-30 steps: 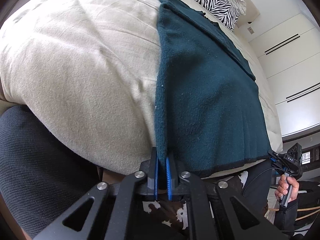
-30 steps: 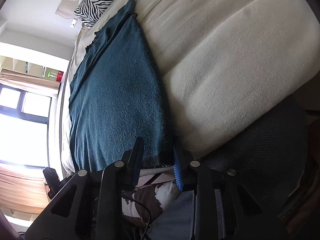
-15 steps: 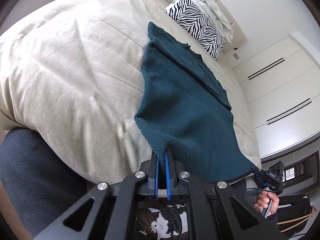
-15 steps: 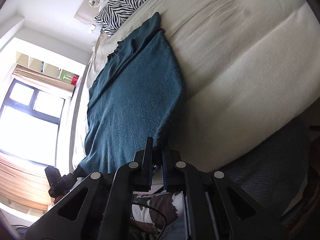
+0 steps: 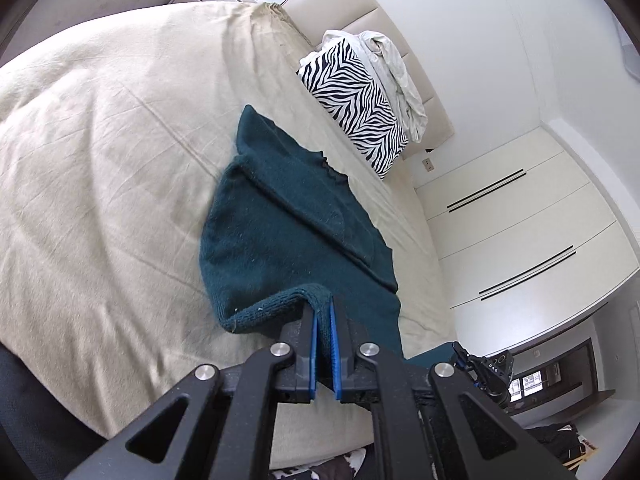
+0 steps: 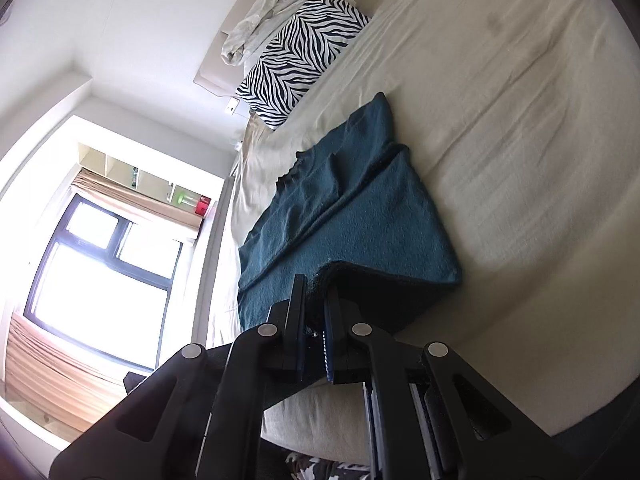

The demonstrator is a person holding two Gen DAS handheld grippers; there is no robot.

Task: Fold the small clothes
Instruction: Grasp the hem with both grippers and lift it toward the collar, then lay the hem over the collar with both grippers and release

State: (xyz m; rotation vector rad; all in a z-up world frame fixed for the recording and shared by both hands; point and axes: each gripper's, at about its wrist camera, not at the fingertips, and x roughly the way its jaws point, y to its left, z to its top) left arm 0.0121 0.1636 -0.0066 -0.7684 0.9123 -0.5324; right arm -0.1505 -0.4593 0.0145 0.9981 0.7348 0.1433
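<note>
Through the left wrist view, I see my left claw clenched on the ribbed hem of the teal sweater, which spreads across the frame's centre on the beige bed (a zebra pillow sits upper right). Through the right wrist view, my right claw grips the sweater's lifted hem at lower centre, the pillow above.

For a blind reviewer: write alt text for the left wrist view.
The left gripper is shut on the hem of a dark teal knit garment, lifting it off a beige bed while the rest lies flat. A zebra-print pillow sits by the headboard, with white wardrobe doors to the right.
</note>
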